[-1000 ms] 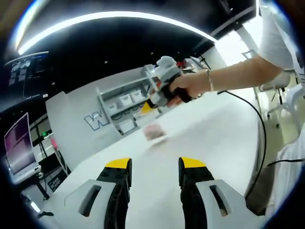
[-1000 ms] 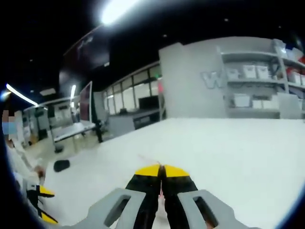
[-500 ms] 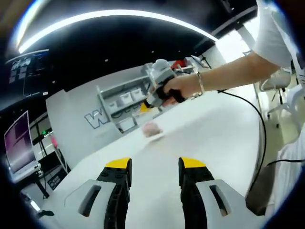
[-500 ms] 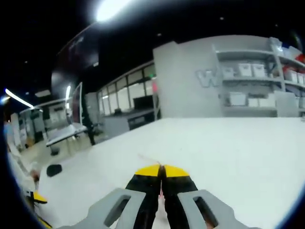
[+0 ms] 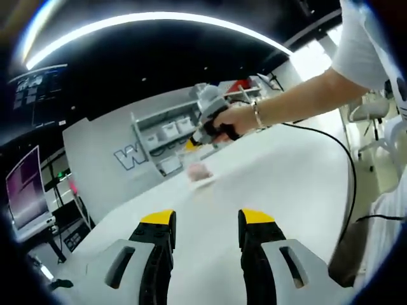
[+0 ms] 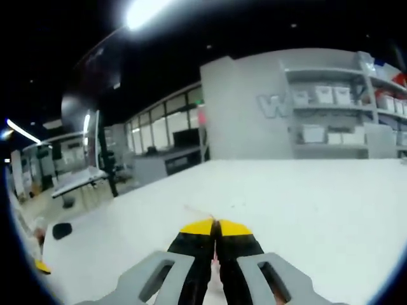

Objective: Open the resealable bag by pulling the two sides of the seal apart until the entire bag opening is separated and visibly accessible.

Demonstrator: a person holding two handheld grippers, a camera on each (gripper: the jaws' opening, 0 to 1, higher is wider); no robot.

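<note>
On the grey wall (image 5: 95, 165) behind the white counter (image 5: 280, 184) a large letter "W" (image 5: 127, 156) can be read; the rest of the word is hidden by a shelf unit (image 5: 166, 136) stacked with white boxes. The same "W" (image 6: 270, 103) shows in the right gripper view, again cut off by the shelf unit (image 6: 337, 111).

The resealable bag (image 5: 198, 171), pinkish and blurred, lies flat on the counter in front of that shelf unit, well ahead of the left gripper (image 5: 206, 219), whose two yellow-tipped fingers (image 5: 159, 218) stand apart with bare counter between them. Just above the bag, a person's hand (image 5: 234, 121) holds the right gripper (image 5: 191, 143) by its handle, pointed down towards the bag's far edge; whether it touches the bag cannot be told there. In the right gripper view, the right gripper (image 6: 215, 227) has its two fingers (image 6: 197, 227) pressed together, with a thin pale sliver, likely the bag's edge, pinched in the seam. One black cable (image 5: 343, 184) trails across the counter from the hand.
</note>
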